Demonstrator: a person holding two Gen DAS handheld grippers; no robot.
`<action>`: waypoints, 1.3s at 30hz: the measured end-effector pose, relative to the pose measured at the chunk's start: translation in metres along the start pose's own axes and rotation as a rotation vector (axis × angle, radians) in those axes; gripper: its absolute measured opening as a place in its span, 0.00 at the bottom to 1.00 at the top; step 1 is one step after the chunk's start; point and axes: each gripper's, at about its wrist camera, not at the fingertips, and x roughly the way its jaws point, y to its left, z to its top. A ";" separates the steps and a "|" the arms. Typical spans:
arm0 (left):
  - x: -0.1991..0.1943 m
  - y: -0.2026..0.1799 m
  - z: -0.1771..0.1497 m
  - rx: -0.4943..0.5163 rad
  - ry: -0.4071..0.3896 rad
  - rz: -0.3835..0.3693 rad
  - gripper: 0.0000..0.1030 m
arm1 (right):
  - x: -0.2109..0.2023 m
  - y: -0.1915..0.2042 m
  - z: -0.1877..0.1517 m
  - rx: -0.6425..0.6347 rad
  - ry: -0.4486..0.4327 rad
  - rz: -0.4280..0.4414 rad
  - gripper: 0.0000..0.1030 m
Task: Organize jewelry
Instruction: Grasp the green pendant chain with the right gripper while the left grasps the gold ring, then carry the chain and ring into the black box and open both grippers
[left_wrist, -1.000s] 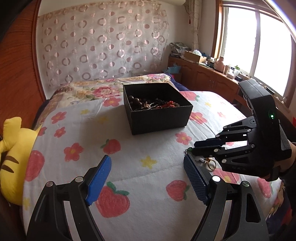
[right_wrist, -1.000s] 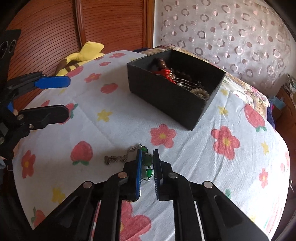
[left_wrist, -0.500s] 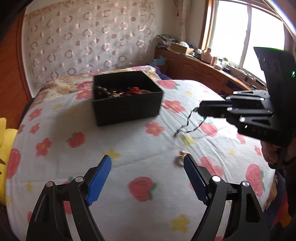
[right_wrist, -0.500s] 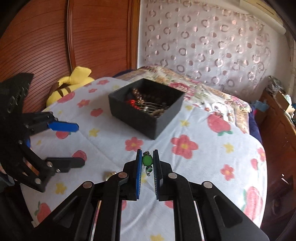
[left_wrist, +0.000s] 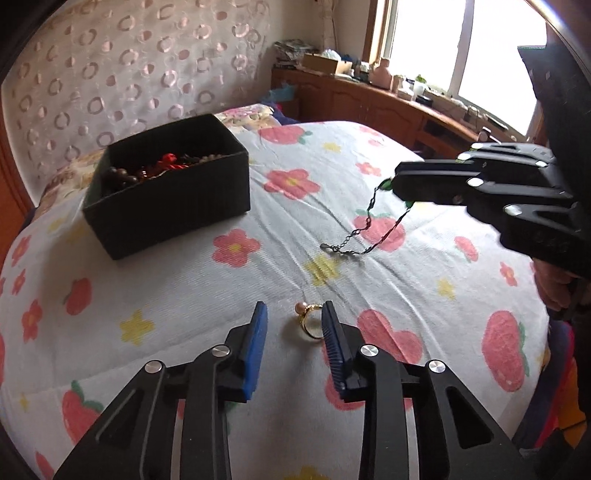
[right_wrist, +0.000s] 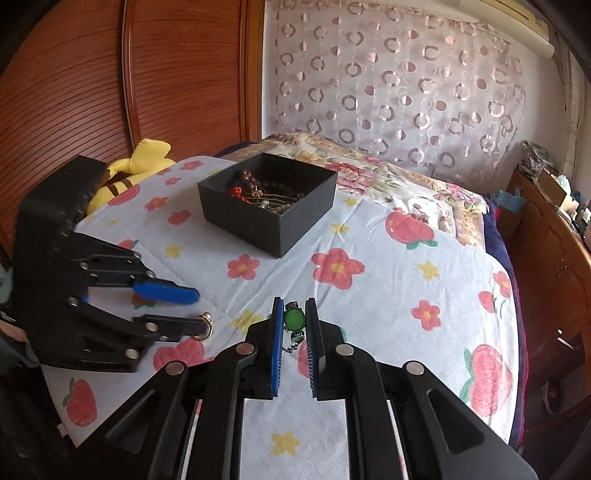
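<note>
Jewelry box (left_wrist: 168, 199) beyond both grippers, plush toy (right_wrist: 127, 173) behind, ring (left_wrist: 309, 318) nearest

Bright window (left_wrist: 495, 55), wooden cabinets (left_wrist: 369, 101) beneath (cluttered top), ring-patterned curtain (right_wrist: 399, 81).

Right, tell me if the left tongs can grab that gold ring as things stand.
Probably yes: the left tongs are open with the gold ring lying between the fingertips on the bedspread, nothing blocking.

Floral bed (left_wrist: 369, 280): black box (left_wrist: 177, 210), ring (left_wrist: 309, 320).
</note>
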 end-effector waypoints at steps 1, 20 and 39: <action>0.001 -0.001 0.000 0.005 -0.002 0.001 0.27 | -0.001 0.001 0.001 -0.001 -0.003 0.000 0.13; -0.029 0.016 0.016 -0.025 -0.086 -0.012 0.09 | -0.017 0.012 0.032 -0.034 -0.078 0.005 0.13; -0.058 0.090 0.062 -0.136 -0.178 0.117 0.09 | 0.025 0.013 0.130 -0.029 -0.110 -0.002 0.13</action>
